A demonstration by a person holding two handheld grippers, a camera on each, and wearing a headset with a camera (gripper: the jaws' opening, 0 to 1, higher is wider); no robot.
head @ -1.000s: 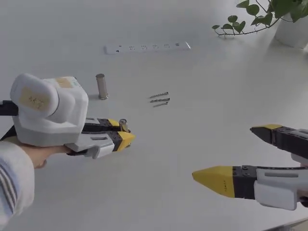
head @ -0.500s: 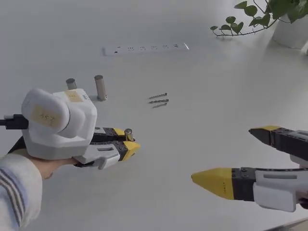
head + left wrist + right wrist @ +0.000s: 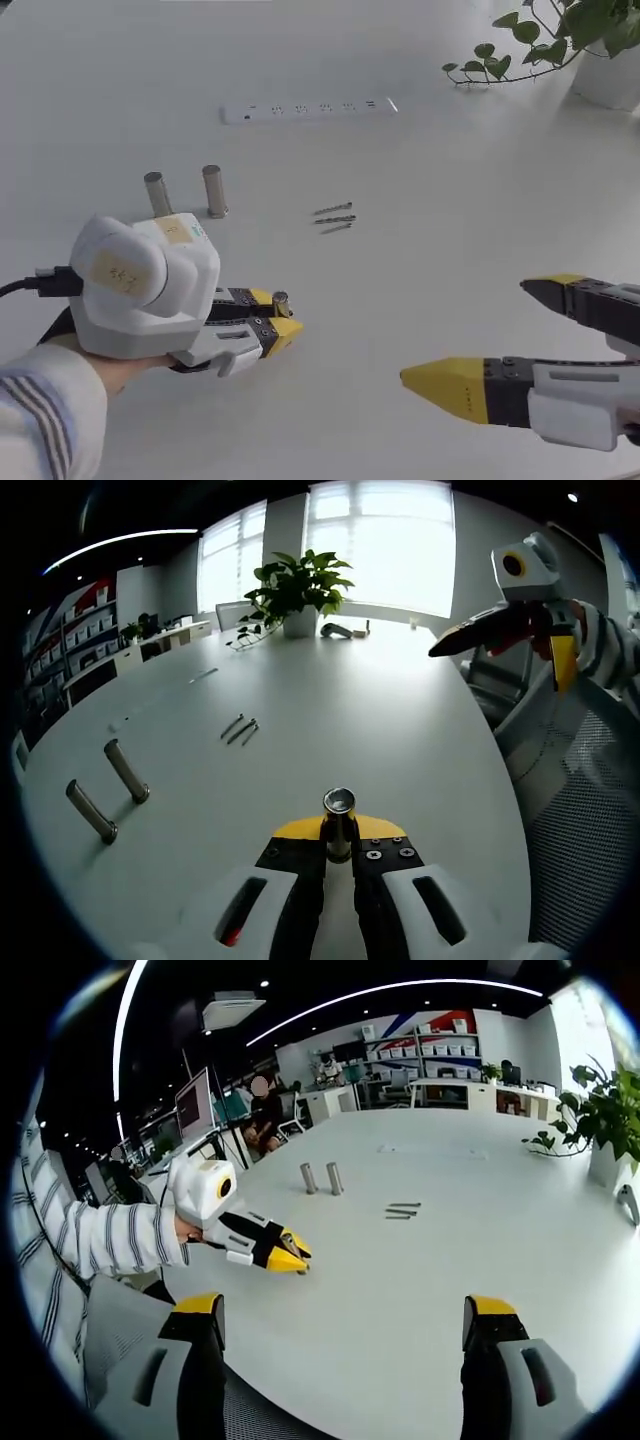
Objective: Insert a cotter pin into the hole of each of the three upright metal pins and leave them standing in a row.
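My left gripper (image 3: 279,314) is shut on a short metal pin (image 3: 282,299), held near the table at the front left; in the left gripper view that pin (image 3: 338,808) stands upright between the yellow tips of the gripper (image 3: 338,836). Two more metal pins (image 3: 157,193) (image 3: 214,190) stand upright side by side behind it. Three cotter pins (image 3: 334,218) lie together on the table to their right. My right gripper (image 3: 482,336) hovers open at the front right, holding nothing; its own view shows its jaws wide apart (image 3: 345,1322) and the left gripper (image 3: 276,1251) ahead.
A white power strip (image 3: 310,108) lies at the back of the white table (image 3: 450,200). A potted plant (image 3: 585,30) stands at the back right corner. Office desks and a seated person (image 3: 262,1110) are beyond the table.
My left gripper has carried the pin a little nearer and to the right, uncovering the second upright pin. The head camera has tilted slightly. The right gripper stays open in place.
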